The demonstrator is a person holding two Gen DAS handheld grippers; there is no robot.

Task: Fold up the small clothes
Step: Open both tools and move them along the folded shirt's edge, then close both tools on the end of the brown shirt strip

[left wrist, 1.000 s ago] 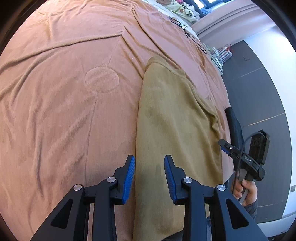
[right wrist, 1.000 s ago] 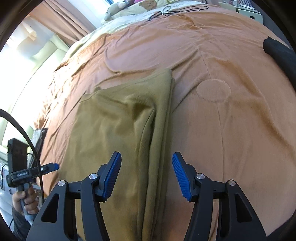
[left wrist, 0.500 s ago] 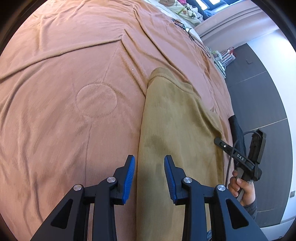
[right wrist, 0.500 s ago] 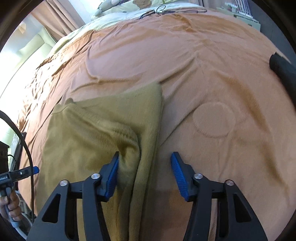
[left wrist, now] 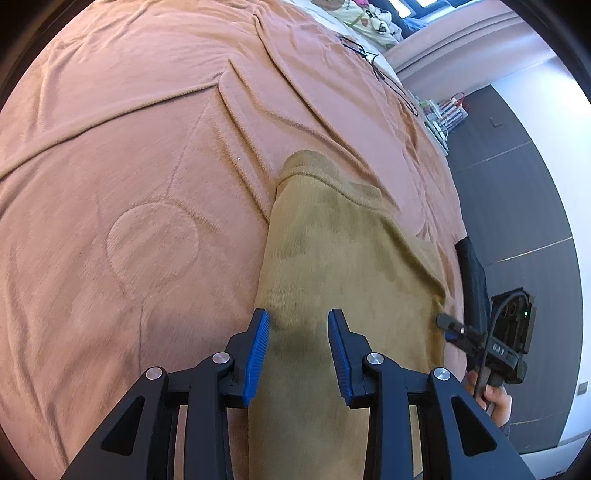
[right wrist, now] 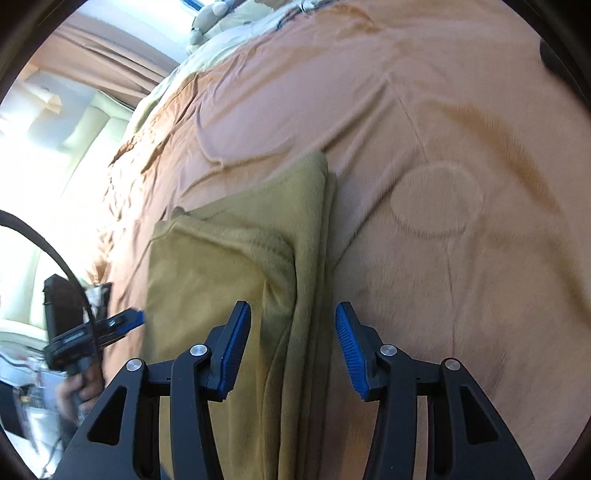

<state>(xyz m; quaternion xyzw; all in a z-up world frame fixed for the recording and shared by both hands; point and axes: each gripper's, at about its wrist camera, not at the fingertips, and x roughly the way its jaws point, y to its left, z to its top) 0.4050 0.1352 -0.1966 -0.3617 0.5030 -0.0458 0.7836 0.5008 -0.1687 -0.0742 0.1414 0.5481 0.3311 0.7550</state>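
An olive-tan fleece garment [left wrist: 343, 258] lies folded lengthwise on the orange blanket [left wrist: 147, 166]. My left gripper [left wrist: 298, 332] is open, its blue pads astride the garment's left folded edge, close above the cloth. In the right wrist view the same garment [right wrist: 236, 266] shows stacked layers along its right edge. My right gripper [right wrist: 293, 325] is open with that layered edge between its pads. Each gripper also shows in the other's view, the right one [left wrist: 491, 347] and the left one [right wrist: 85, 332], held in a hand beside the garment.
The orange blanket [right wrist: 443, 147] covers the bed, with wrinkles and a stitched circle [left wrist: 153, 247]. A black cloth [left wrist: 472, 273] lies at the bed's edge. A cable [left wrist: 373, 62] and patterned bedding [left wrist: 362, 22] lie at the far end. Dark floor [left wrist: 524, 206] lies beyond.
Both grippers have moved forward along the garment and lower toward it. The right gripper's jaws have narrowed slightly around the layered edge. The garment has not visibly shifted.
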